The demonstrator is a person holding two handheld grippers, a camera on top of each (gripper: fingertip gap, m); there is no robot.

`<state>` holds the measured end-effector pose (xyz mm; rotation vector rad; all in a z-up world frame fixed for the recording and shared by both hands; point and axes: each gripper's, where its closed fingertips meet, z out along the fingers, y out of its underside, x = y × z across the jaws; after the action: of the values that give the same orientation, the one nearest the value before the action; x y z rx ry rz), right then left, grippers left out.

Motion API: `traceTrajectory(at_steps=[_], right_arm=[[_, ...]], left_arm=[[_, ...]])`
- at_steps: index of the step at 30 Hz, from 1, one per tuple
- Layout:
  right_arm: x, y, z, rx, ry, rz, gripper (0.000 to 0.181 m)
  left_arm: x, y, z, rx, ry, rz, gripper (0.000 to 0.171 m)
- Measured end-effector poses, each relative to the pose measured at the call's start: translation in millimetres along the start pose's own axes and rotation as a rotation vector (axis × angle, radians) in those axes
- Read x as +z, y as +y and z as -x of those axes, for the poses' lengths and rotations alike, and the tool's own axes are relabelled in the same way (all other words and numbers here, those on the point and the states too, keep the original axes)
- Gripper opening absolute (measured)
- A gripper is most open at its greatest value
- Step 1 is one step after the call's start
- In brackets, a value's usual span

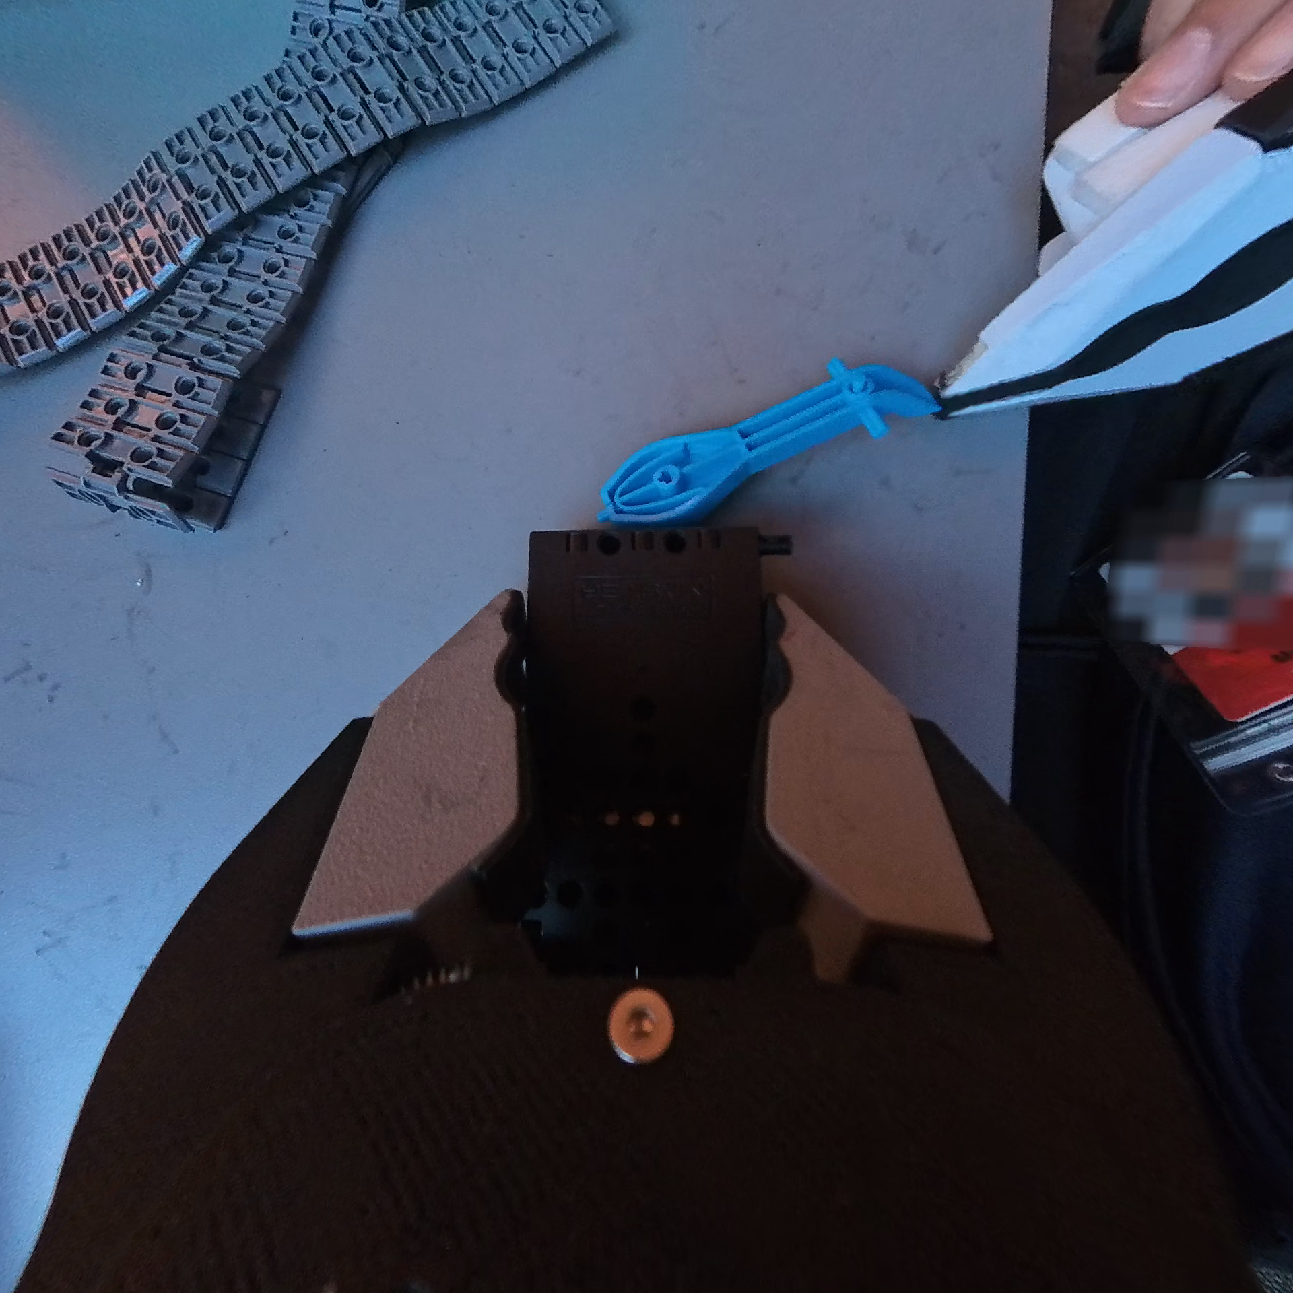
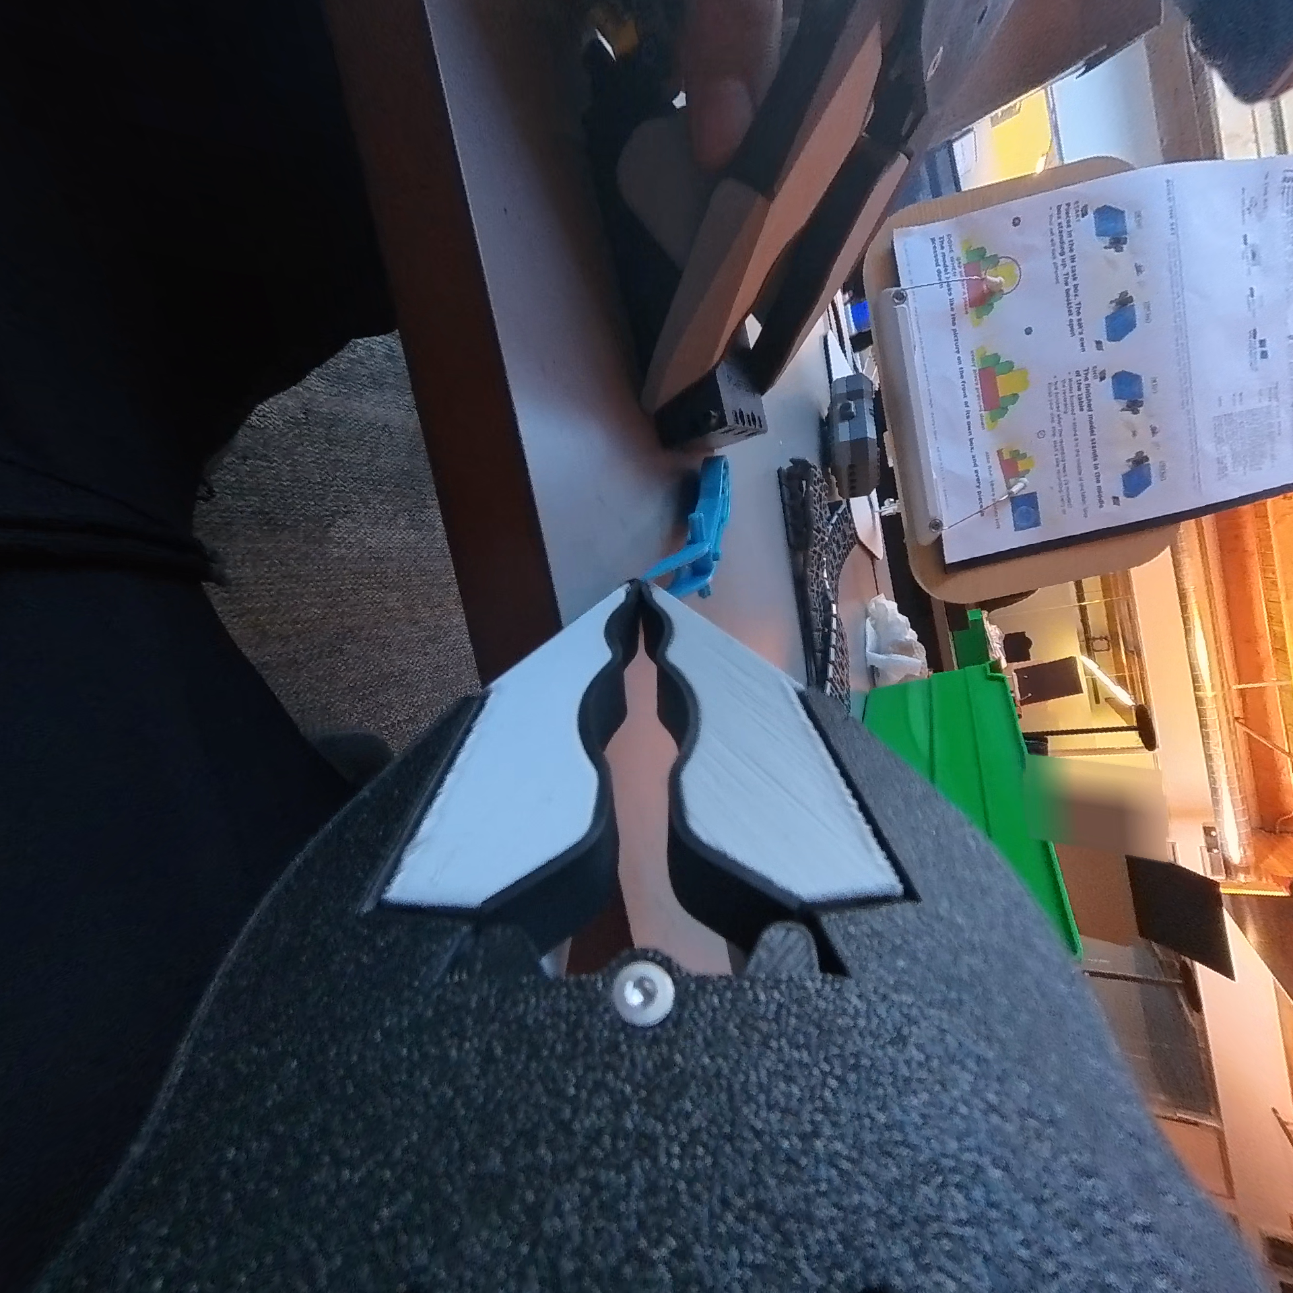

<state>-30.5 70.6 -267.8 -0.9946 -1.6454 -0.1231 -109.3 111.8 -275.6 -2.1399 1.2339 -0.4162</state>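
Observation:
My left gripper (image 1: 642, 603) is shut on a black plastic block (image 1: 642, 700) with small holes, held low over the grey table (image 1: 630, 245). A blue plastic clip (image 1: 742, 448) lies just beyond the block, its wide end at the block's far edge. My right gripper (image 1: 941, 406), with white fingers and black pads, comes in from the right and is shut on the clip's thin end. In the right wrist view my right gripper (image 2: 640, 588) pinches the blue clip (image 2: 710, 514) by its tip, with the black block (image 2: 707, 416) behind it, held in my left gripper (image 2: 707, 381).
Strips of grey terminal blocks (image 1: 280, 175) lie on the table at the far left. The table edge runs down the right, with dark gear (image 1: 1154, 769) beyond it. A sheet on a stand (image 2: 1084, 350), a green bin (image 2: 965, 769) and a small grey model (image 2: 850, 434) stand farther off.

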Motion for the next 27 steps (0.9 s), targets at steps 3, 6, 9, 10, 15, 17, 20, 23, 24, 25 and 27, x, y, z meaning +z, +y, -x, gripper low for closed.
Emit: traceTrajectory(at_steps=[3,6,9,10,15,17,20,23,24,25,27], right_arm=[[-0.9,0.9,-1.6,0.012,0.002,-0.002,0.000],[-1.4,1.3,-2.3,0.024,0.001,-0.003,0.000],[-1.3,2.2,-2.1,0.038,-0.004,0.000,0.000],[-1.2,2.6,-2.0,0.045,-0.007,0.003,0.000],[-0.4,5.5,-1.0,0.107,-0.029,0.011,0.000],[-0.4,5.8,-1.0,0.121,-0.033,0.008,0.000],[-0.4,6.3,-1.0,0.141,-0.036,0.005,0.000],[-0.1,8.1,-1.7,0.221,-0.060,-0.004,0.000],[-0.2,8.7,-2.6,0.248,-0.067,-0.007,0.000],[-0.2,9.3,-3.2,0.273,-0.075,-0.011,0.001],[-0.4,10.2,-3.8,0.317,-0.089,-0.016,0.002]], left_arm=[[0.0,0.0,-0.1,0.000,0.000,0.000,0.067],[-0.1,0.0,-0.1,0.000,0.000,0.000,0.067],[0.0,0.0,-0.1,0.000,0.000,0.000,0.067],[0.0,0.0,-0.1,0.000,0.000,0.000,0.067],[0.0,0.0,-0.1,0.000,0.000,0.000,0.067],[0.0,0.0,-0.2,0.000,0.000,0.000,0.067],[0.0,0.0,-0.2,0.000,0.000,0.000,0.067],[0.1,-0.1,-0.2,0.000,0.000,0.000,0.067],[0.1,-0.1,-0.2,0.000,0.000,0.000,0.067],[0.1,-0.1,-0.2,0.000,0.000,0.000,0.067],[0.1,-0.1,-0.3,0.000,0.000,0.000,0.067]])
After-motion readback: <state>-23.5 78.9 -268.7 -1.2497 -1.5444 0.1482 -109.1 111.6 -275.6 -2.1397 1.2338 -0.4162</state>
